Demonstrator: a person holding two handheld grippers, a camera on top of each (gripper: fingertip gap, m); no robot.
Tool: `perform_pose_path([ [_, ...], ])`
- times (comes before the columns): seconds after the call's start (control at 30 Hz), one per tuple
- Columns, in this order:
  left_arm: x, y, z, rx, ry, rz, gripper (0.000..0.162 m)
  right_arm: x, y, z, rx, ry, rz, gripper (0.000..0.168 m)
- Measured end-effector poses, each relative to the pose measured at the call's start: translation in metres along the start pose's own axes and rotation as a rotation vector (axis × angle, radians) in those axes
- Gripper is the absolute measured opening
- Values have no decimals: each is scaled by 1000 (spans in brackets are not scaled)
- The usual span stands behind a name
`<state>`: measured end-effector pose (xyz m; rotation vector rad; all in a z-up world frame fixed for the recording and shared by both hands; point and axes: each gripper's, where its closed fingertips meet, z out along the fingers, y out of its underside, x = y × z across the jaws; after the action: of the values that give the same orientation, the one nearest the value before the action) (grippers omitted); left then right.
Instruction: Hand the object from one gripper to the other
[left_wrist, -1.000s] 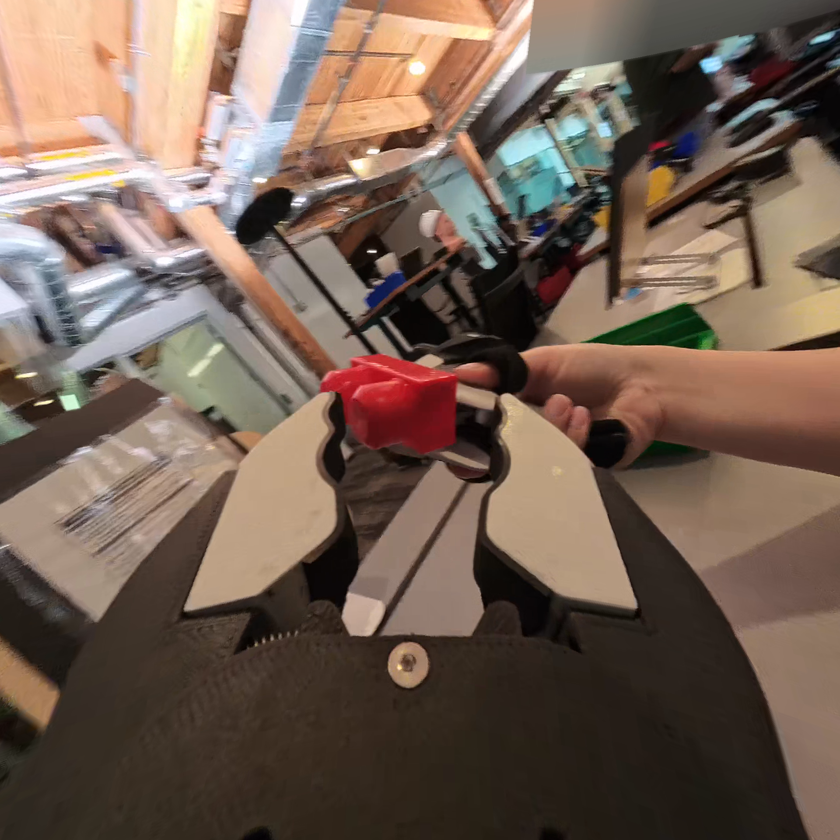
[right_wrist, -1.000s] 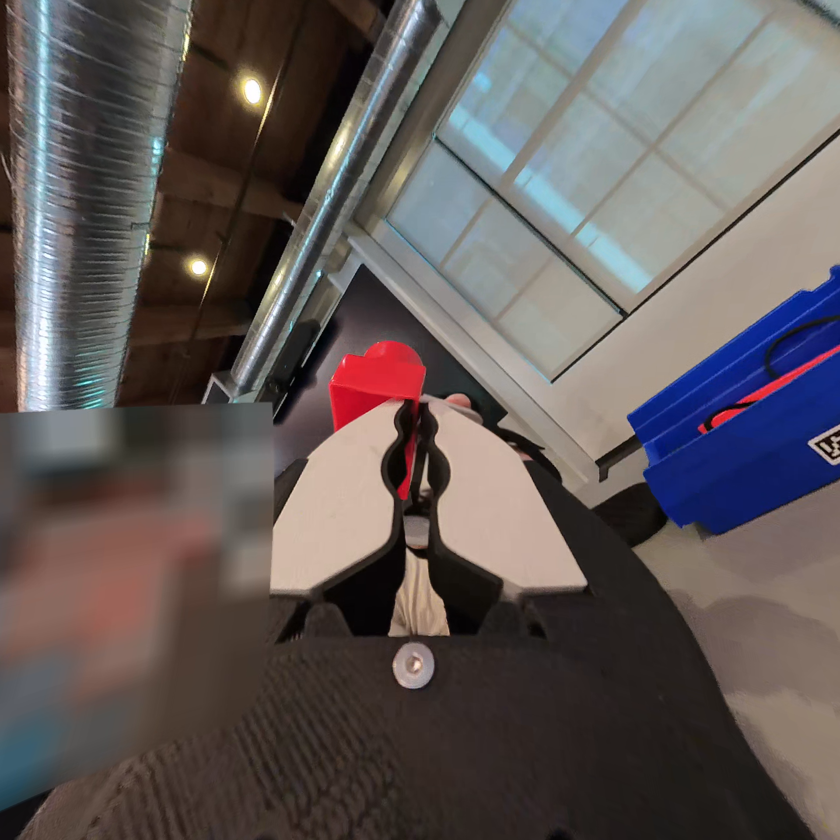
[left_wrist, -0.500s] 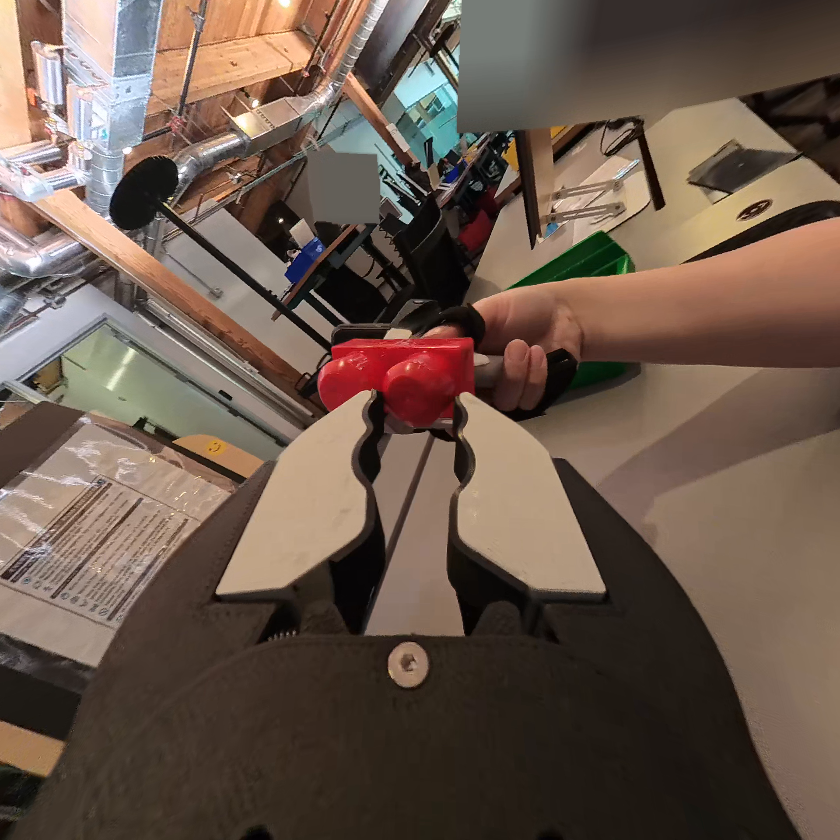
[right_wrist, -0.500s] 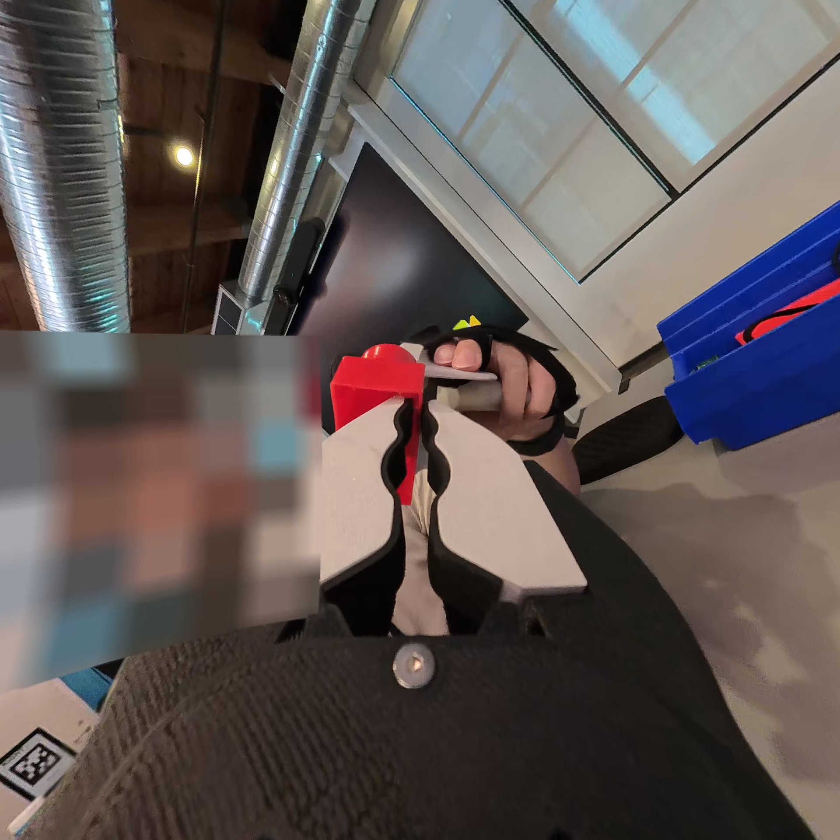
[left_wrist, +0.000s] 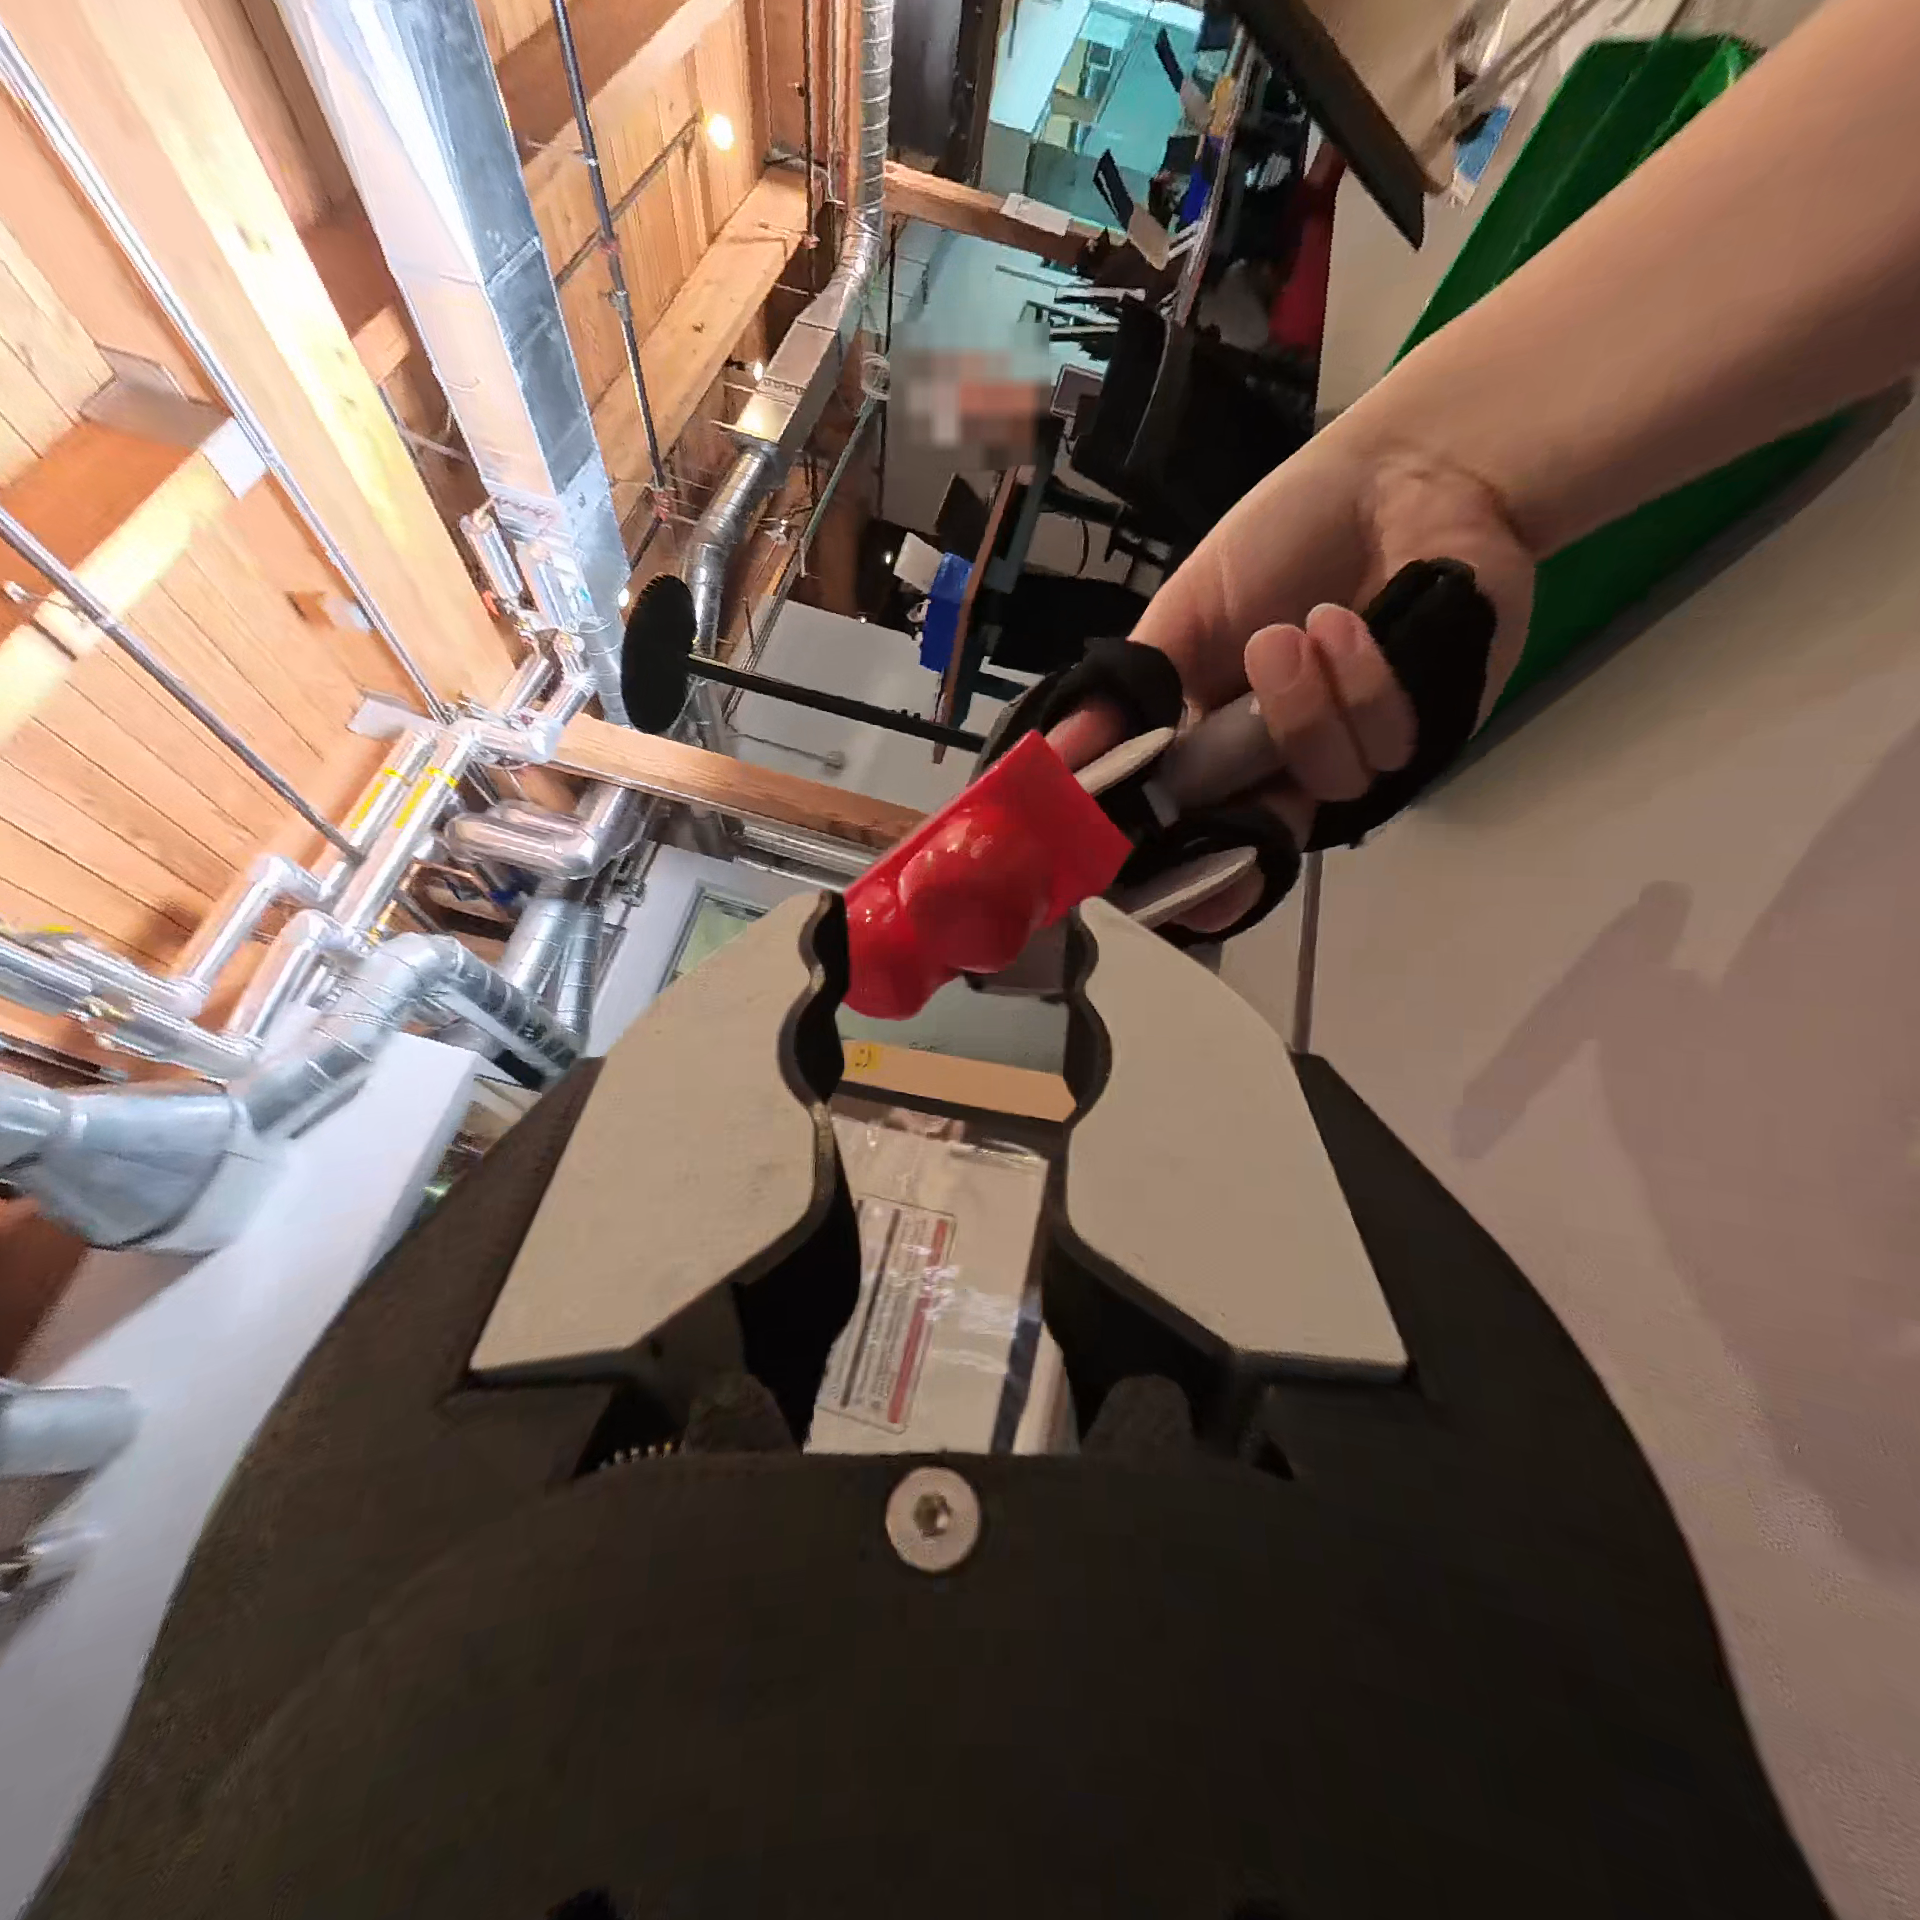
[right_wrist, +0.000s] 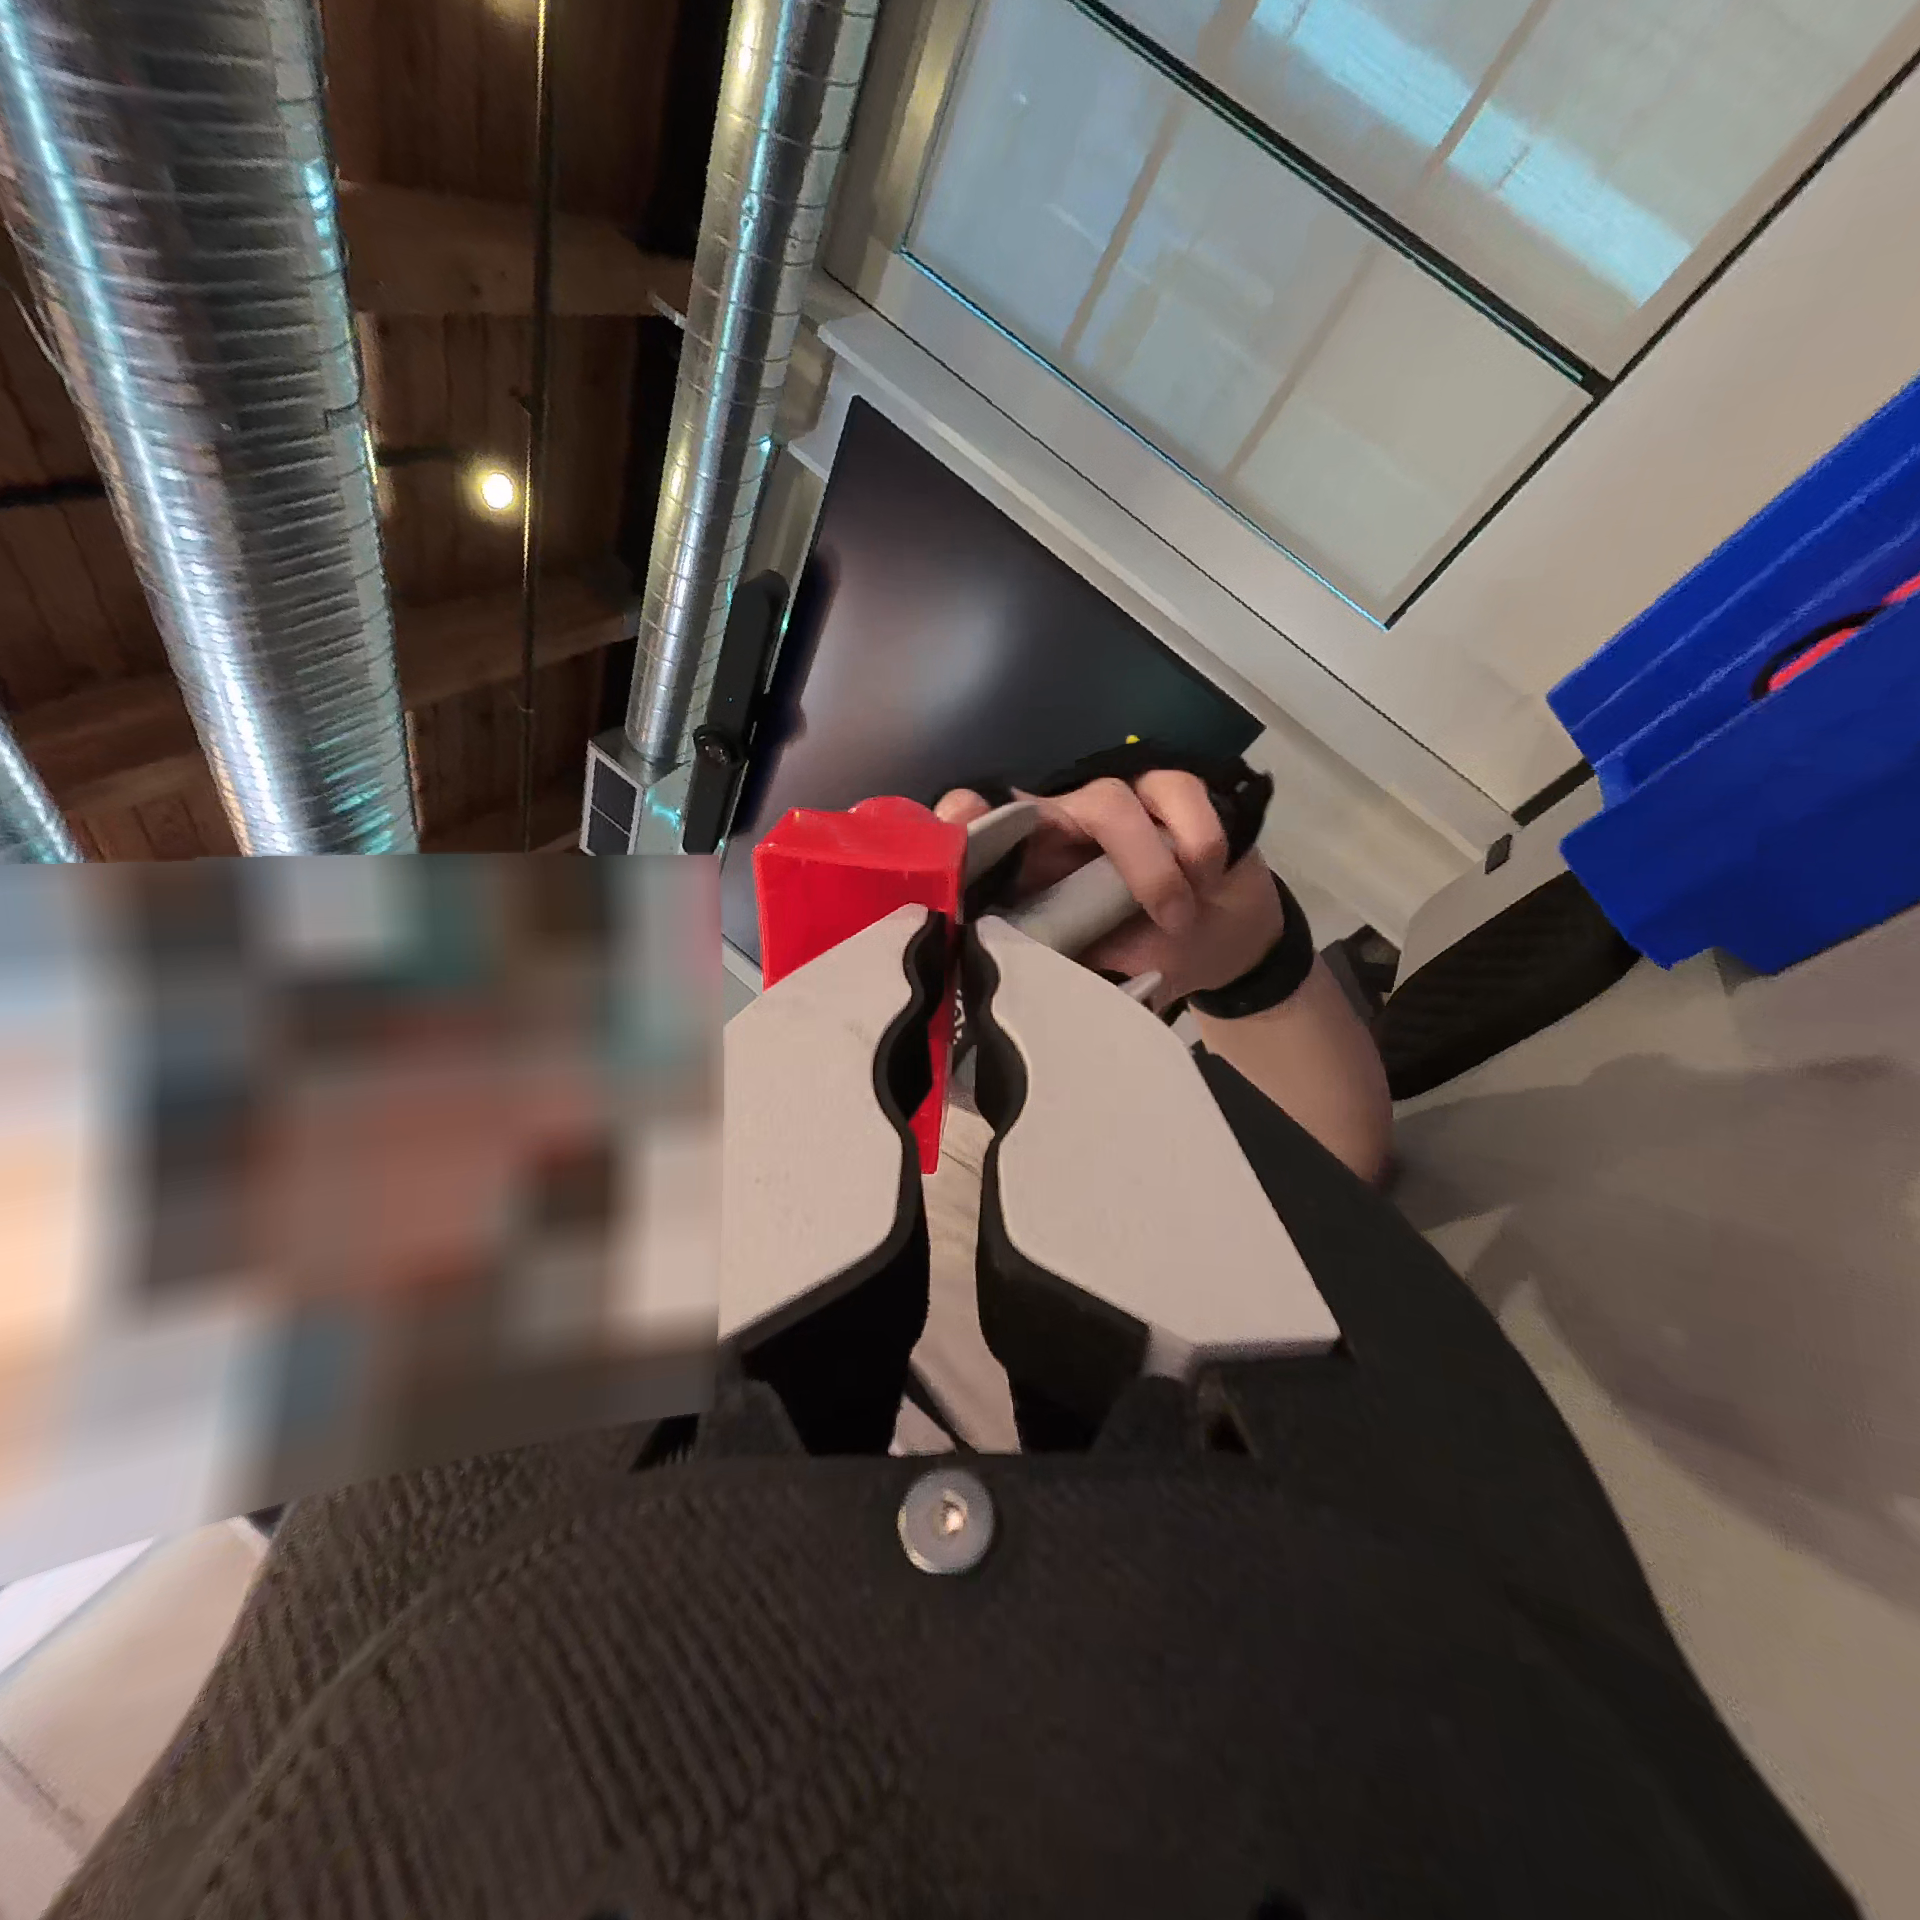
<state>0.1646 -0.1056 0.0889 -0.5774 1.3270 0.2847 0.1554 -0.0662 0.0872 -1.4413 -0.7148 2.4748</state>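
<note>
The object is a red plastic block (left_wrist: 977, 873) with rounded knobs on one face. In the left wrist view it lies between the tips of my left gripper (left_wrist: 951, 935), whose jaws stand apart. The block touches the left fingertip and is clear of the right one. My right gripper (left_wrist: 1143, 831) comes in from the upper right, held by a hand, and clamps the block's far end. In the right wrist view my right gripper (right_wrist: 951, 925) is shut on a thin edge of the red block (right_wrist: 842, 894). The left gripper (right_wrist: 1039, 873) and its hand show just behind it.
A green bin (left_wrist: 1621, 208) stands on the grey table (left_wrist: 1662, 1039) behind the arm. A blue bin (right_wrist: 1745, 790) is at the right and a dark screen (right_wrist: 987, 644) behind the block. A plastic-wrapped sheet (left_wrist: 935, 1247) lies below the left jaws.
My left gripper narrowed around the block's knob half a second ago and now stands wider again. Its view has rolled. My right gripper has kept its hold on the block.
</note>
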Motion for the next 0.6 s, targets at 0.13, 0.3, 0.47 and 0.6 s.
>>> perform_pose_path([
  [0.13,13,16,4,-76,13,160,40,18,4,-3,-22,4,115,3],
  [0.3,24,19,7,-89,33,247,31,31,9,-3,-49,21,185,2],
  [0.47,34,21,9,-103,68,311,29,41,13,-8,-74,64,229,1],
  [0.6,42,27,13,-137,92,350,29,49,13,-14,-66,95,249,1],
])
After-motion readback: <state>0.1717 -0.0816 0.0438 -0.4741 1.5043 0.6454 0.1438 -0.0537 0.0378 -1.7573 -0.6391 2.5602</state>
